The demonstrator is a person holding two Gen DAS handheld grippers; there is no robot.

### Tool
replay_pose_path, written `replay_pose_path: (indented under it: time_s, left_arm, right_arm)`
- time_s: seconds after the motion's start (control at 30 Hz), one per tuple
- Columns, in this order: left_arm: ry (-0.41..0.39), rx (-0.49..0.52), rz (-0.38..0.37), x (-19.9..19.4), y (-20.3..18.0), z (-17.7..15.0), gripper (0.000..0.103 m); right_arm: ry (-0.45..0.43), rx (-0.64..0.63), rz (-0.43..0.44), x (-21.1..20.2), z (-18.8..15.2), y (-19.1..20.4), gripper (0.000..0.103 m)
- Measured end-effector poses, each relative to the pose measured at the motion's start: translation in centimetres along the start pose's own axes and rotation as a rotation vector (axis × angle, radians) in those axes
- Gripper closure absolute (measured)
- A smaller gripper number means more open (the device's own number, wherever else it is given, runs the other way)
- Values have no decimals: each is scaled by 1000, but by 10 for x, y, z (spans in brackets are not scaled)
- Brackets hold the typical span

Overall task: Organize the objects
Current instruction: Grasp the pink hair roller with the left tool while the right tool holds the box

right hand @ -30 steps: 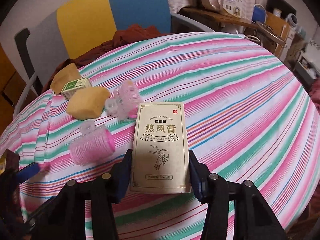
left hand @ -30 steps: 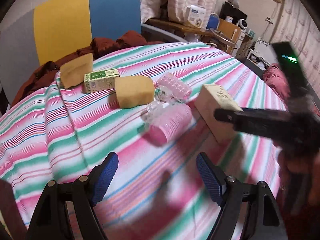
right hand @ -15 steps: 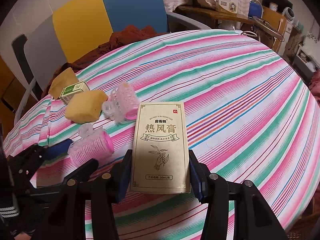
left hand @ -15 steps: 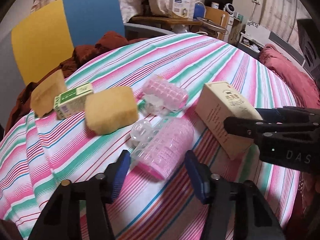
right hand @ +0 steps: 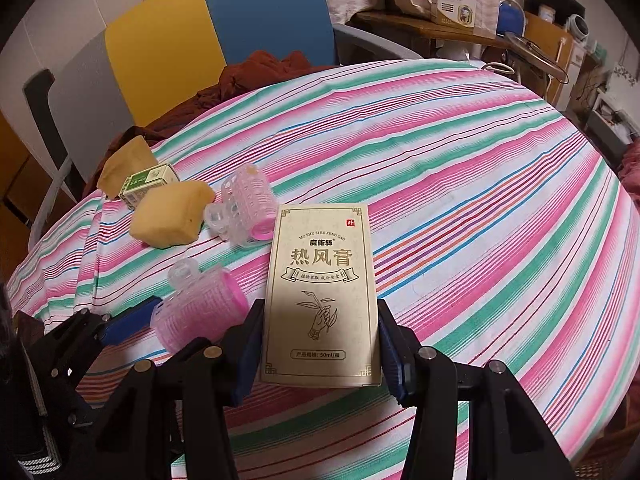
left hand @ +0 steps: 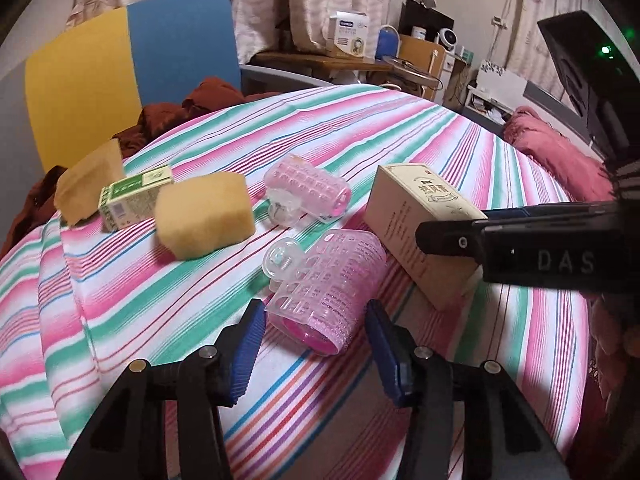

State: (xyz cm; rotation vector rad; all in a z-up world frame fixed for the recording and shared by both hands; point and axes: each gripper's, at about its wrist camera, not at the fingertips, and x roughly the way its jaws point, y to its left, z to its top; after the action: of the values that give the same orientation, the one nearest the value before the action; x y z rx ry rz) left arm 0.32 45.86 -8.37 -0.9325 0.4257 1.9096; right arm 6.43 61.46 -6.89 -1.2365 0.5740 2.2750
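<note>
Striped tabletop [right hand: 460,168], round, objs grouped at 9–10 o'clock of R view. R gripper [right hand: 320,354]: fingers clamped on beige carton [right hand: 322,296], lying flat, label up, blue pads [right hand: 390,354] pressed to both long edges. L gripper [left hand: 314,354]: fingers have just been closing, near pink hair roller [left hand: 328,288] between them; pads [left hand: 250,354] just beside roller, contact not confirmed, so apart for now. Roller on tabletop, at 9 o'clock of carton in R view, close by. Second pink roller [left hand: 308,188] at 12 o'clock of first. Yellow sponge [left hand: 204,214] at 10 o'clock of first roller. Green box [left hand: 134,196] touching sponge's far L side, tan sponge [left hand: 86,184] behind box at cloth edge. Chair [right hand: 208,36], yellow/blue back, beyond the tabletop.
</note>
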Motion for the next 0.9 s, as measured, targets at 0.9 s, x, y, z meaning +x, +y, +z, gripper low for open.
replay_pose_path:
  time_s: [0.9]
  left_arm:
    - [-91, -150, 10, -87, 13, -93, 52]
  right_arm:
    - [-73, -76, 91, -15, -8, 22, 51]
